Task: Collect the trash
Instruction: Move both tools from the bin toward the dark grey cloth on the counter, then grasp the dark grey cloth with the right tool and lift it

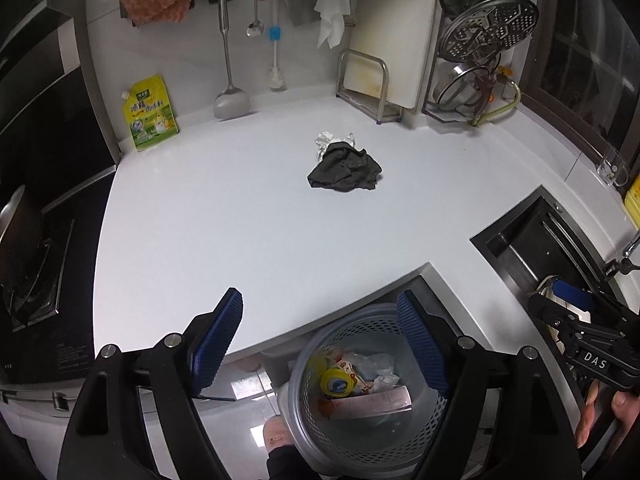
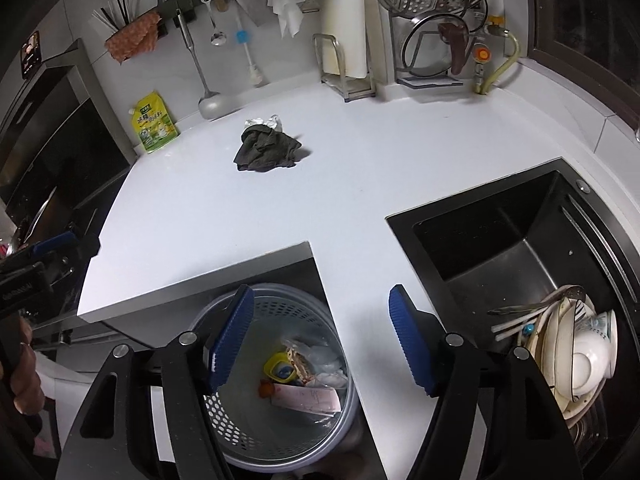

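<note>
A grey perforated trash basket [image 1: 316,432] [image 2: 236,432] stands on the floor below the counter's front edge, holding wrappers, a yellow item and a pink box. A crumpled white wrapper [image 1: 325,141] [image 2: 269,122] lies on the white counter, partly under a dark grey cloth [image 1: 345,167] [image 2: 266,148]. My left gripper [image 1: 320,340] is open and empty, above the basket's rim and counter edge. My right gripper [image 2: 322,340] is open and empty, above the basket and counter corner. The right gripper also shows in the left wrist view [image 1: 576,320].
A black sink [image 2: 500,240] [image 1: 532,240] with stacked dishes [image 2: 576,356] is at the right. A yellow-green pouch [image 1: 149,114] [image 2: 154,122] leans on the back wall. Utensils hang above, with racks [image 1: 368,88] at the back right. A stove [image 1: 32,272] is at the left.
</note>
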### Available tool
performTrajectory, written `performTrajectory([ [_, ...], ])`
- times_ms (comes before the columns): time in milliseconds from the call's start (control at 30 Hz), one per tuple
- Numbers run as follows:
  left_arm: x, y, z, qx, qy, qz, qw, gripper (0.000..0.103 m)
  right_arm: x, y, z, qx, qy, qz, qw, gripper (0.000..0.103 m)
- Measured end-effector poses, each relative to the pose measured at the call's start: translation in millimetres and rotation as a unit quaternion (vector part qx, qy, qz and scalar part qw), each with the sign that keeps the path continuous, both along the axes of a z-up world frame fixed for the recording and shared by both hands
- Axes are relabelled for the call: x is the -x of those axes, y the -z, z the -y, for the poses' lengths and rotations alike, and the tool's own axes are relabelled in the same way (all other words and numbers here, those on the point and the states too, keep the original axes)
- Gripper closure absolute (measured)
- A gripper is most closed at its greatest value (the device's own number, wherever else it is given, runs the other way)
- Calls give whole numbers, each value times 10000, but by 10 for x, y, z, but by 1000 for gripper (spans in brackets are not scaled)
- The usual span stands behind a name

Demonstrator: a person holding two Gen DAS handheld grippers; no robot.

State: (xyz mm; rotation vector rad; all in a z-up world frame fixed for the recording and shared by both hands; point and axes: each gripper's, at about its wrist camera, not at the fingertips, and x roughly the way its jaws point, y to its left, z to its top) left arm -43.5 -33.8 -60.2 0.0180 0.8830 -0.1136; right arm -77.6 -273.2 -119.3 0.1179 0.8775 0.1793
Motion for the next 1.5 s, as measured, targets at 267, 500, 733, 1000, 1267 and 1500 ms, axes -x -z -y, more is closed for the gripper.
performTrajectory([
  [267,-203,-55,-162,-27,4,109,9999,21,-182,39,-135,-113,35,19,9999,36],
  [500,-620,15,-396,2,-112,171,9998,17,-560,79,-385,-169,36,43,9998,35],
  [733,-1086,130,-641,13,-193,187,9996,15,-1111,71,-685,-150,14,220,9996,32],
  [1000,-1613,286,-869,-16,-143,224,9996,15,-1833,137,-1072,18,-25,424,9991,28],
  [1267,-2020,471,-988,-27,12,184,9998,13,-2389,292,-1355,228,-6,498,9985,25],
  [1500,-2187,634,-997,40,160,15,9999,13,-2652,407,-1482,279,42,450,9986,23],
])
